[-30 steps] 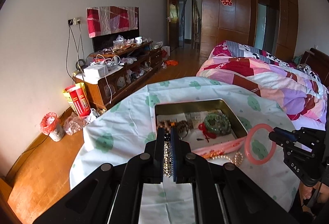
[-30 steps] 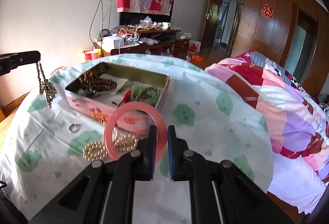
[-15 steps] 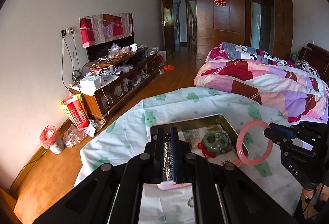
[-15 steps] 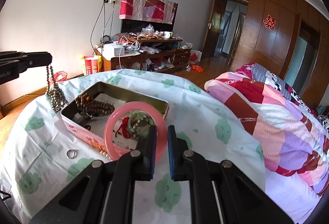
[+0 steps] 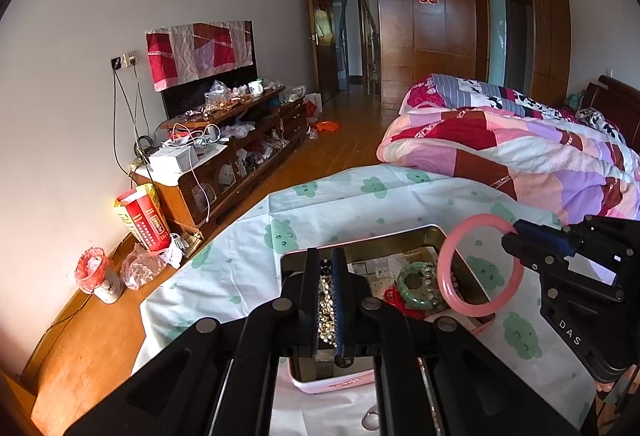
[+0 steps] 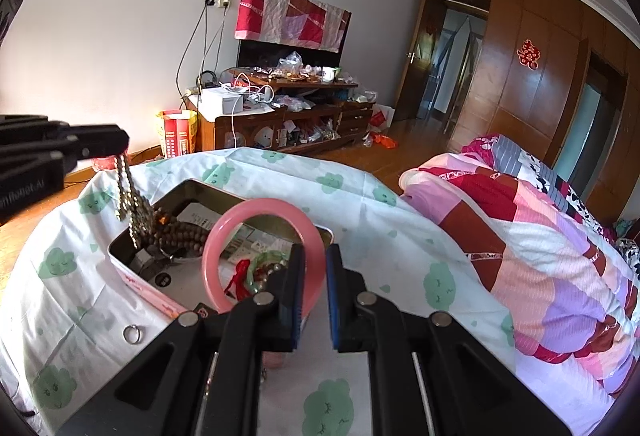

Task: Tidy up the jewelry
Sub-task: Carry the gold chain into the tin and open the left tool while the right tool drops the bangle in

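A pink tin box (image 5: 460,254) (image 6: 132,278) sits open on the cloth-covered table. It holds a green bead bracelet (image 5: 416,286) (image 6: 266,270), a brown bead string (image 6: 180,232) and paper cards. My left gripper (image 5: 327,300) (image 6: 120,144) is shut on a sparkly chain (image 5: 326,312) (image 6: 132,204) that dangles over the box's left end. My right gripper (image 6: 315,296) (image 5: 510,236) is shut on a pink bangle (image 6: 224,236) (image 5: 452,280), held upright above the box's right part.
A small silver ring (image 6: 131,335) (image 5: 370,421) lies on the white cloth with green prints (image 6: 400,248) beside the box. A bed with a patchwork quilt (image 6: 540,236) is at the right. A cluttered wooden cabinet (image 5: 224,164) stands by the wall.
Both grippers have moved forward over the tin box, carrying the chain and the bangle. The pearl bracelet seen earlier in front of the box is out of view.
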Tool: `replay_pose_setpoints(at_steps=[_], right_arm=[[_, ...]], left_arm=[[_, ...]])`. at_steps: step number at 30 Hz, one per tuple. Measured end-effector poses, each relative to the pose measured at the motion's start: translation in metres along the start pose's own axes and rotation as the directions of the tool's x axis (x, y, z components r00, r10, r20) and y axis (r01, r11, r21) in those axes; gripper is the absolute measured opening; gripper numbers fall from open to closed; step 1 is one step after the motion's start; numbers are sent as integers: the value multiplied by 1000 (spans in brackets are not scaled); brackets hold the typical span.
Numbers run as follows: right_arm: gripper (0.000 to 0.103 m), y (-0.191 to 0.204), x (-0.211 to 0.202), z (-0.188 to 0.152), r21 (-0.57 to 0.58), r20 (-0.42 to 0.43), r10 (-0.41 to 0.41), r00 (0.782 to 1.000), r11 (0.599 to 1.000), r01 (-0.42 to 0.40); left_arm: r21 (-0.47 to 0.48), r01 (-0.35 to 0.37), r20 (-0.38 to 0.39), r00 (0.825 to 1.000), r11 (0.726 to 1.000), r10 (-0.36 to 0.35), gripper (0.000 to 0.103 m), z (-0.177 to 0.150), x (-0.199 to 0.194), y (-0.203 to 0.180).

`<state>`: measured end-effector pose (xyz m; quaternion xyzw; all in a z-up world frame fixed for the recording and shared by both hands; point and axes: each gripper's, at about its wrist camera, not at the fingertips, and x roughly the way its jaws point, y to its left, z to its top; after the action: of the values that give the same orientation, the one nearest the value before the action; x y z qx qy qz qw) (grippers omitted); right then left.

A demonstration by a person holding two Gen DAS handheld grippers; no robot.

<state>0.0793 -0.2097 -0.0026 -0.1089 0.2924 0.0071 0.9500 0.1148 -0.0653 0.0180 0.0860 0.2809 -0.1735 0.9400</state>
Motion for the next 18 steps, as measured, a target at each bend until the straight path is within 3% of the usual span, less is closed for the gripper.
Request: replay_pose_setpoints(at_steps=[18], right_arm=[[12,8,29,15,-15,-26,-13,1000,1000,13]], left_arm=[[11,-10,-62,998,1000,10,4,-4,36,2]])
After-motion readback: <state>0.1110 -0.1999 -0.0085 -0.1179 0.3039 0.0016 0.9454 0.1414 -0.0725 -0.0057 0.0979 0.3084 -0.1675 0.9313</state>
